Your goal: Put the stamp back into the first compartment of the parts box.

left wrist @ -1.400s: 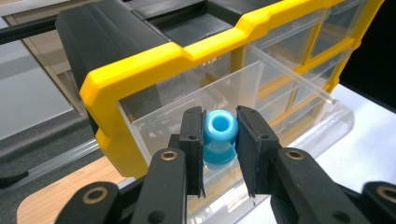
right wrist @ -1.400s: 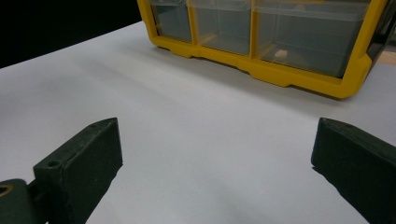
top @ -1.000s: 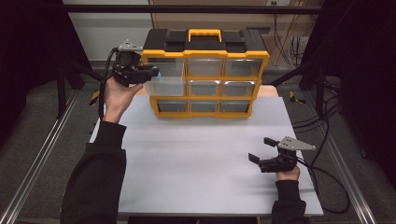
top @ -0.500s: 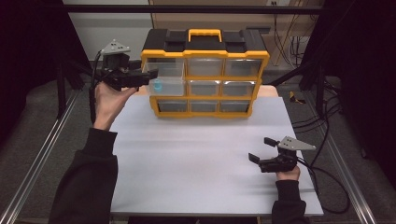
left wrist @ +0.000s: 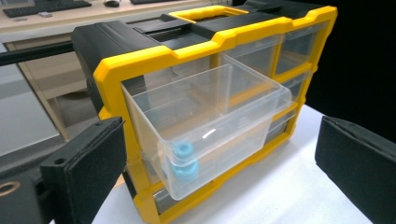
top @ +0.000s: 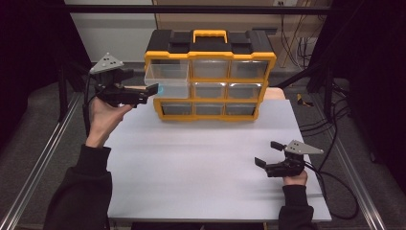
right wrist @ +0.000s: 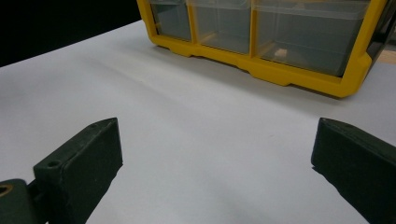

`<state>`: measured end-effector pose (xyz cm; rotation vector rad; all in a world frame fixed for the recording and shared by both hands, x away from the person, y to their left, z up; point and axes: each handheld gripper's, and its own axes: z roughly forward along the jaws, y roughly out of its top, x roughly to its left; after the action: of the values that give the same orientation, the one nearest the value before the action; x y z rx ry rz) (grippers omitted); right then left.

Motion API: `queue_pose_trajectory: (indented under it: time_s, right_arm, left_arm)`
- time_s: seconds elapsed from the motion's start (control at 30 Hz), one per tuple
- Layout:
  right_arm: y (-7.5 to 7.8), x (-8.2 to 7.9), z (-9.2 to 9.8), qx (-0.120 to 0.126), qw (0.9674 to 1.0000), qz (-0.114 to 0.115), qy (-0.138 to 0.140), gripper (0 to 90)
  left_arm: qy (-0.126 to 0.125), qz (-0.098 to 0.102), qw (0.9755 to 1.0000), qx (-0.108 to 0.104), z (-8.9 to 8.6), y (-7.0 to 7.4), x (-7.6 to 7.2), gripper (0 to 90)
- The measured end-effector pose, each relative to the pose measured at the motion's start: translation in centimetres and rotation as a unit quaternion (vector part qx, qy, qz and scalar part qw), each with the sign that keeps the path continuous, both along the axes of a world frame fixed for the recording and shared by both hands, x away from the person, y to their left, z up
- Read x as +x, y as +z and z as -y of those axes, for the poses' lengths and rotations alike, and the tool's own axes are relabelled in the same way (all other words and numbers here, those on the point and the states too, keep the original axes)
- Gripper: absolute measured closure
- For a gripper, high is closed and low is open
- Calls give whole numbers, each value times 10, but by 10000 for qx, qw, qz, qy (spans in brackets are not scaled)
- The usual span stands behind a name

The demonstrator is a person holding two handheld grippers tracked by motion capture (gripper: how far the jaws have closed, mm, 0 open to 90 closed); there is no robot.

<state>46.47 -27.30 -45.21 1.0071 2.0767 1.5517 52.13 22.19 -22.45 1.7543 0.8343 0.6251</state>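
Backing off from the pulled-out drawer (left wrist: 205, 126), the left tool (top: 143, 92) hangs released just ahead of it (blue cap (left wrist: 183, 161) inside), so retrieval likely comes next.

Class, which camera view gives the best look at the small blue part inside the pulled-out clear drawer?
The left gripper view: the blue part sits close and sharp at the front of the open clear drawer. The high view shows it merely as a blue speck behind the left gripper. The right gripper view faces the organizer's bottom drawers.

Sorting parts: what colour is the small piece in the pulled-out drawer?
Light blue, clearest in the left gripper view.
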Motion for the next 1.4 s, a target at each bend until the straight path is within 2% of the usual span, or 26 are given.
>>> queue_pose_trajectory:
  time_s: [0.23,0.27,0.67,1.0,1.4]
  right_arm:
    - [0,0,0,-3,10000,4,6,24]
    - [0,0,0,-2,10000,6,8,24]
    - [0,0,-1,-12,10000,-8,2,24]
    - [-1,0,-1,-21,10000,-14,10,24]
    - [-1,0,-1,-15,10000,-28,19,24]
  left_arm:
    - [-121,121,9998,31,-3,-11,-13,5]
    - [-147,72,9999,-9,-4,-14,-16,5]
    - [-263,164,9991,-277,-19,-50,-32,6]
    - [-246,35,9989,-409,-31,-89,-40,8]
    - [-232,-212,9986,-428,-39,-134,-44,12]
